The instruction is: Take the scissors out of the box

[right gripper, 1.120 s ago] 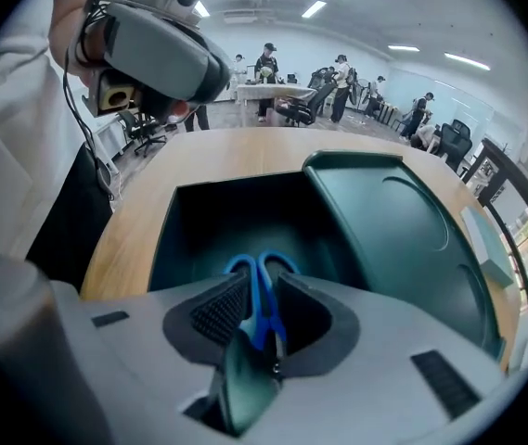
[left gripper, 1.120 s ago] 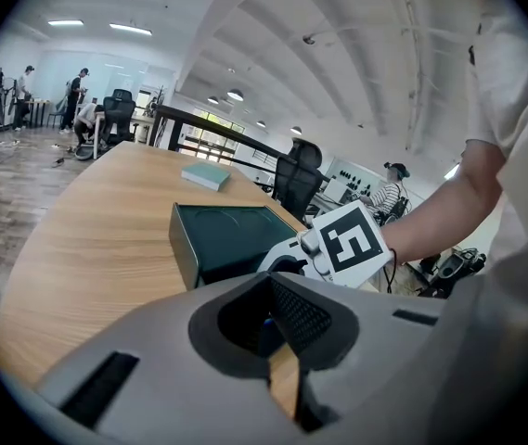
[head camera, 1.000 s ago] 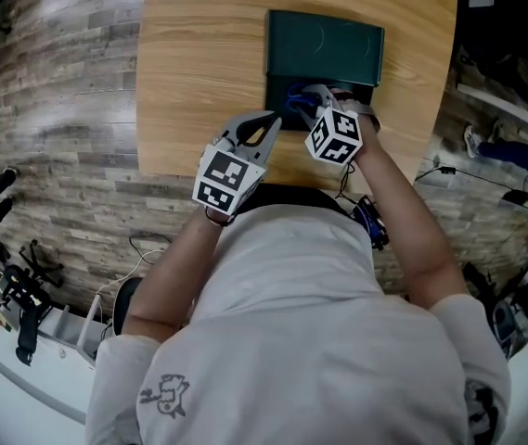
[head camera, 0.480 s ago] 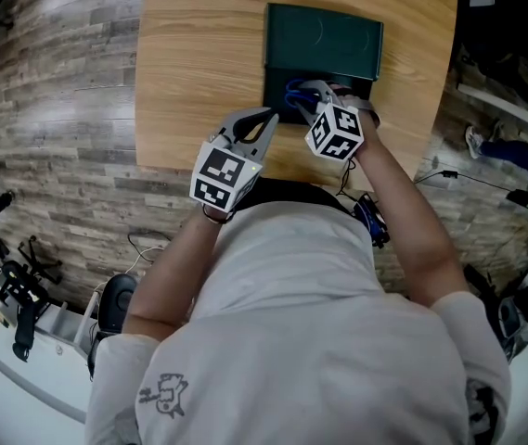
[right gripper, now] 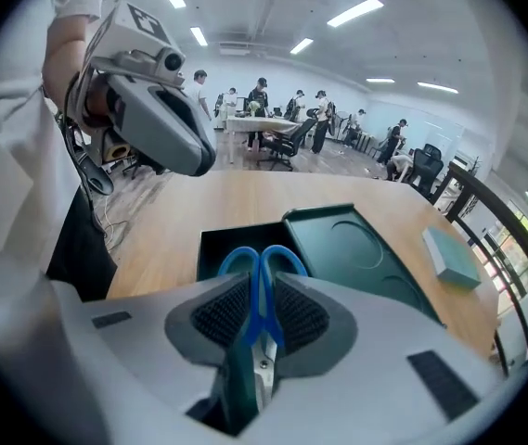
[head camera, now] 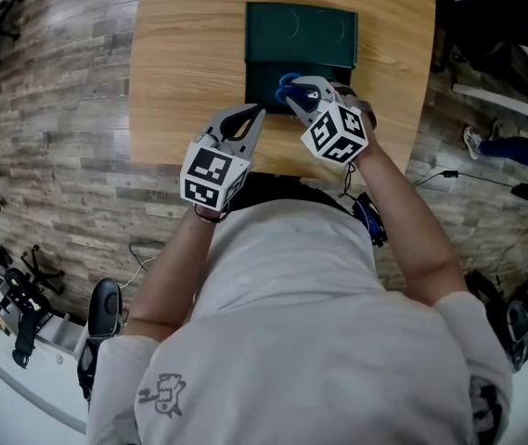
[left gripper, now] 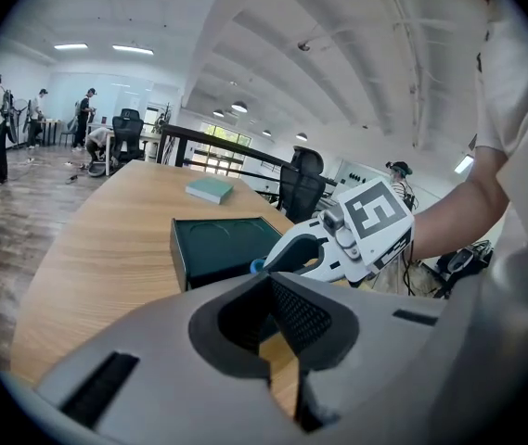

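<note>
Scissors (right gripper: 262,265) are clamped in the right tongs (head camera: 299,100), over the open box (right gripper: 215,248). Left tongs (left gripper: 273,290) are closed, empty. Extraction is in hand; next, raise clear of the box walls.

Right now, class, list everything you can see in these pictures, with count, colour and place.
Table: one, light wood, under everything.
Box: one, dark green, open, on the table.
Lid: one, dark green, flat beyond the box.
Scissors: one pair, blue handles, in the right gripper over the box.
Block: one, pale teal, far part of the table.
Chairs: a few, black, behind the table.
People: several, far back in the room.
Left gripper: one, grey, shut and empty, near the box.
Right gripper: one, grey, shut on the scissors.
Shirt: one, white, on the person holding the grippers.
</note>
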{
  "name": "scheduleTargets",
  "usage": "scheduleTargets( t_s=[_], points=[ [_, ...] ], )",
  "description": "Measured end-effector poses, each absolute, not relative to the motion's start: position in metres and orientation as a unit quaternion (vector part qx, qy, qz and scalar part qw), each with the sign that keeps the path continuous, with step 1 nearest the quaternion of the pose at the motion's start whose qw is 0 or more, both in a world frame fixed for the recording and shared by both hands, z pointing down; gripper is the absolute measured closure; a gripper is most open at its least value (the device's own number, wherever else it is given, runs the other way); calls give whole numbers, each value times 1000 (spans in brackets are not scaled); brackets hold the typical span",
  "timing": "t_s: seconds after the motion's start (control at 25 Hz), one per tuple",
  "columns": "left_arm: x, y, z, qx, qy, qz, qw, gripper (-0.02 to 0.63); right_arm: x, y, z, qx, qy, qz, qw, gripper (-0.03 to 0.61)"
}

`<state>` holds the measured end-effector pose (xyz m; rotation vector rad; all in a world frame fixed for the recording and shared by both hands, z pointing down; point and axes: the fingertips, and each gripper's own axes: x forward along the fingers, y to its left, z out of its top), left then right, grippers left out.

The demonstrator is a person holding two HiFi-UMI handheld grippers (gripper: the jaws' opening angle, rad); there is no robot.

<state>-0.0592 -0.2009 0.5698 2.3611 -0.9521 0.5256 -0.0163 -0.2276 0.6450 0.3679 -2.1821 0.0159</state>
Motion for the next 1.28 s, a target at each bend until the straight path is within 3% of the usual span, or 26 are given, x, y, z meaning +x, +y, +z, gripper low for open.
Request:
scheduleTargets(
  t_s=[1.28],
  points=[
    [14, -113, 432, 888, -419, 94, 163, 609, 90, -146, 432, 327, -924, -22, 199, 486]
  ],
)
